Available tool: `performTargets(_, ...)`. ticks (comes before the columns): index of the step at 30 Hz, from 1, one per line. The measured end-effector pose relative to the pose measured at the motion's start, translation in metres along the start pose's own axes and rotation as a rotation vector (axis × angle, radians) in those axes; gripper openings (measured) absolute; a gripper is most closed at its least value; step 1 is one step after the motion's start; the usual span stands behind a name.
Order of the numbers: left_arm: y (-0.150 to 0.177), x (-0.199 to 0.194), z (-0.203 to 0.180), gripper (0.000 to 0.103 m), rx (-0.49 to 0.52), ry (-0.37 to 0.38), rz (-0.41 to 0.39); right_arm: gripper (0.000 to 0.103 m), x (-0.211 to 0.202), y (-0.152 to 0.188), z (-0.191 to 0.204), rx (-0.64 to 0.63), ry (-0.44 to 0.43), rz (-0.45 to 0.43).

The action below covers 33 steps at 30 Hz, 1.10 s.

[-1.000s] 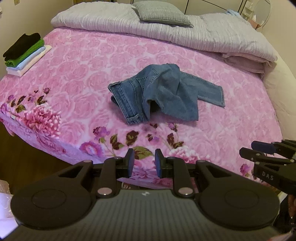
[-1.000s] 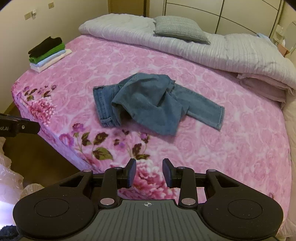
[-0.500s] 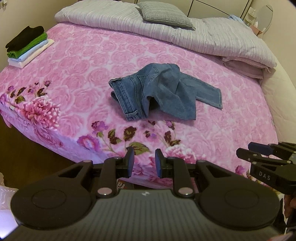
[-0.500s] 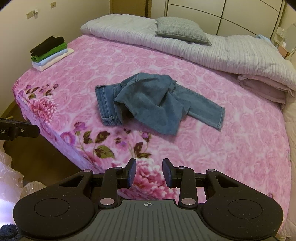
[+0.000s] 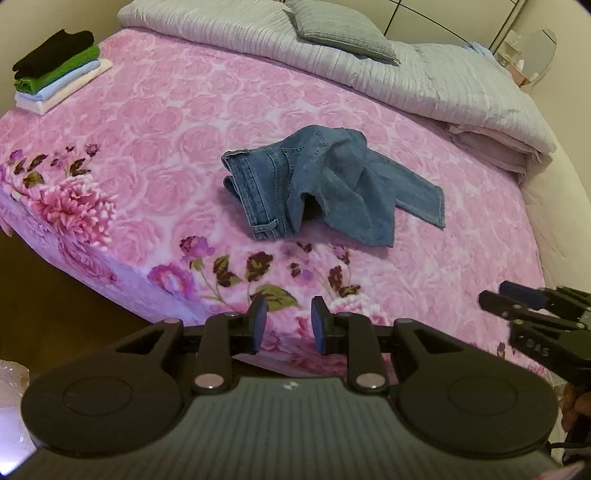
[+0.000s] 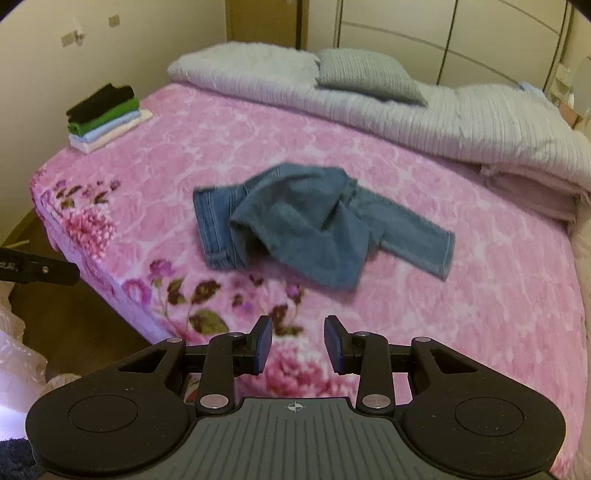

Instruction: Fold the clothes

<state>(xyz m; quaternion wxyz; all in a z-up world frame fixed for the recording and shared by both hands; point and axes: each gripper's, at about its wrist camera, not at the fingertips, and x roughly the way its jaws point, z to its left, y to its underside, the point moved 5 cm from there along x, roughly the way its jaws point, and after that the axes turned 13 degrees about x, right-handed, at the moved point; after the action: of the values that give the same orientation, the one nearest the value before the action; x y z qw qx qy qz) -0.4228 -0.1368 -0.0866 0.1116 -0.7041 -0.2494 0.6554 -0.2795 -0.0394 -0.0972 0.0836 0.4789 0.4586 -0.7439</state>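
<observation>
Pink rose-print blanket (image 5: 155, 122) covers the wide bed and serves as the work surface, with bare floor showing beyond its near-left corner. At far left, close to that edge, sits a neat stack of 4 folded garments, black on green on pale blue on cream (image 5: 55, 70). Mid-bed lies the crumpled pair of blue denim jeans (image 5: 325, 184): waistband toward the left, 1 leg thrown back over the seat, the other leg running out to the right, so the long axis lies roughly left to right across both views. Along the far side stretch a grey ribbed duvet (image 5: 424, 74) and a grey pillow (image 5: 343, 33).

Both tools hover above the near edge, pointing down toward the jeans and well apart from them. The left gripper (image 5: 286, 325) has nothing between its blue pads and its jaws are opening; the waistband end lies nearer to it. The right gripper (image 6: 298, 345) stands parted at a middling gap, empty, closer to the outstretched leg. My guess: the coming step is reaching forward to spread the denim flat, and open blanket all round the jeans leaves ample room
</observation>
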Motion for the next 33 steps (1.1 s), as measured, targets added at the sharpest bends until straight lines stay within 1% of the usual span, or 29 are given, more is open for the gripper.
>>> performTargets(5, -0.019, 0.028, 0.025, 0.023, -0.014, 0.039, 0.028, 0.035, 0.027, -0.016, 0.006, -0.056, 0.031, -0.020)
performTargets(8, -0.035, 0.052, 0.043, 0.023, -0.005, 0.064, 0.062, 0.035, 0.054, -0.024, 0.015, -0.113, 0.066, -0.002)
performTargets(10, -0.049, 0.070, 0.055, 0.023, 0.003, 0.083, 0.080, 0.036, 0.078, -0.028, 0.026, -0.182, 0.107, 0.024)
performTargets(11, -0.057, 0.078, 0.062, 0.023, 0.009, 0.095, 0.084, 0.039, 0.092, -0.031, 0.033, -0.223, 0.125, 0.039)
performTargets(12, -0.063, 0.088, 0.069, 0.023, 0.014, 0.106, 0.094, 0.055, 0.104, -0.034, 0.041, -0.262, 0.140, 0.051)
performTargets(13, -0.069, 0.098, 0.077, 0.024, 0.020, 0.116, 0.106, 0.065, 0.116, -0.036, 0.047, -0.298, 0.151, 0.055)
performTargets(17, -0.091, 0.135, 0.106, 0.024, 0.040, 0.153, 0.151, 0.065, 0.166, -0.047, 0.071, -0.447, 0.210, 0.068)
performTargets(20, -0.102, 0.159, 0.126, 0.024, 0.046, 0.180, 0.177, 0.065, 0.198, -0.049, 0.087, -0.601, 0.262, 0.060)
performTargets(23, -0.111, 0.180, 0.144, 0.024, 0.051, 0.206, 0.197, 0.065, 0.228, -0.043, 0.102, -0.804, 0.322, 0.035)
performTargets(25, -0.115, 0.192, 0.155, 0.024, 0.041, 0.206, 0.216, 0.065, 0.245, -0.034, 0.109, -0.940, 0.354, 0.007)
performTargets(28, -0.115, 0.206, 0.165, 0.024, 0.007, 0.218, 0.235, 0.065, 0.269, -0.021, 0.113, -1.148, 0.371, -0.027)
performTargets(33, -0.108, 0.225, 0.176, 0.024, -0.061, 0.221, 0.264, 0.065, 0.299, -0.002, 0.118, -1.413, 0.368, -0.087)
